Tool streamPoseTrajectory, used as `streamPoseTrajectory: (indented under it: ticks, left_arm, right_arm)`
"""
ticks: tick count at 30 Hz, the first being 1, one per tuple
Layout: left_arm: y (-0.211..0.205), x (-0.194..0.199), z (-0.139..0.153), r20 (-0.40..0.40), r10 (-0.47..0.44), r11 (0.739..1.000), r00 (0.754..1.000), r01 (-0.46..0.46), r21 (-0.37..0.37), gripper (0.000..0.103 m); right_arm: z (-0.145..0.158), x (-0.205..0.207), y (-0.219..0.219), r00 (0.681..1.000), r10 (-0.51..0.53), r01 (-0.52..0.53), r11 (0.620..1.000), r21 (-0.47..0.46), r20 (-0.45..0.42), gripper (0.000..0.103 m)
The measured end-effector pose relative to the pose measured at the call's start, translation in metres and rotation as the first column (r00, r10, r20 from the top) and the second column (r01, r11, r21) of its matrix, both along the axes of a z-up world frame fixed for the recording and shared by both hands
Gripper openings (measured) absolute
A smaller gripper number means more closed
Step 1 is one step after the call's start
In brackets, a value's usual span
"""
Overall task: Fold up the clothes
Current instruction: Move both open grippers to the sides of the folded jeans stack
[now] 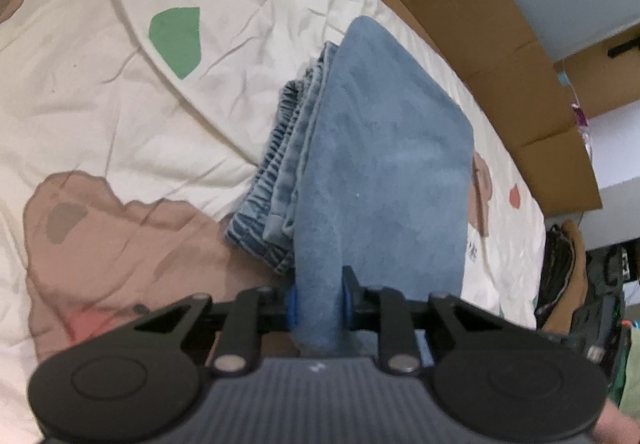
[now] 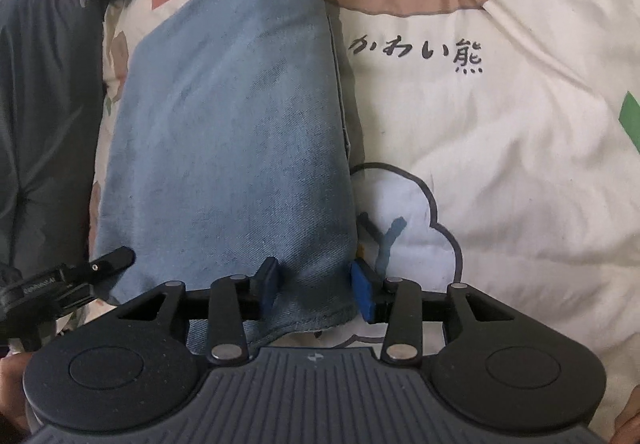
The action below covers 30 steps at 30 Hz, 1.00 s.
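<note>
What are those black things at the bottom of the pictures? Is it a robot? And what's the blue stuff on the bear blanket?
No robot here. A person holds one grabbing tool in each hand, and each tool has a camera looking along its tongs. One picture is from the left tongs, the other from the right tongs. The blue stuff is a pair of jeans, partly folded, lying on a cream bedcover with bears printed on it. The left tongs pinch a fold of the jeans. The right tongs have an edge of the jeans between them, with both pads touching the cloth. Beside the bed is a cardboard box.

Open bedspread (image 1: pixel 120 104) beside folded jeans (image 1: pixel 380 164); cardboard boxes (image 1: pixel 500 56) beyond.
</note>
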<state>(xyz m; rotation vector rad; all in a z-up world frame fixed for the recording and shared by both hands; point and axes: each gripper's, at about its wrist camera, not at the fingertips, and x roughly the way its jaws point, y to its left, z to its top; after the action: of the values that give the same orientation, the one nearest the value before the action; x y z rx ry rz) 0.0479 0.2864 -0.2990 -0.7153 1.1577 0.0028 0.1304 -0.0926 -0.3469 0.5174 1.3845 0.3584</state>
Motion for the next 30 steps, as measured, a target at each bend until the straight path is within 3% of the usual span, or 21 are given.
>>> streamPoseTrajectory:
  ticks: [2, 6, 9, 21, 30]
  left_arm:
    - [0.001, -0.001, 0.007, -0.01, -0.023, 0.999, 1.0, 0.023, 0.024, 0.03]
    - [0.005, 0.006, 0.022, -0.008, -0.055, 0.994, 0.998, 0.055, 0.09, 0.057]
    - [0.013, 0.017, 0.03, 0.033, -0.054, 0.99, 0.998, 0.049, 0.133, 0.062]
    - [0.016, 0.06, -0.001, 0.118, -0.033, 0.996, 0.992, 0.023, 0.088, 0.063]
    - [0.023, 0.066, -0.033, 0.124, 0.012, 1.0, 0.992, -0.013, 0.008, 0.061]
  right_arm:
    - [0.003, 0.006, -0.002, 1.0, 0.0, -0.001, 1.0, 0.008, 0.019, 0.054]
    - [0.005, 0.017, -0.004, 0.998, -0.008, 0.007, 1.0, 0.019, 0.055, 0.058]
    - [0.003, 0.025, -0.006, 0.997, -0.011, 0.009, 1.0, 0.03, 0.074, 0.058]
    - [-0.014, 0.071, -0.003, 0.992, -0.003, -0.006, 0.997, 0.073, 0.13, 0.063]
    - [-0.048, 0.086, 0.001, 0.993, -0.058, 0.031, 0.969, 0.244, 0.103, 0.068]
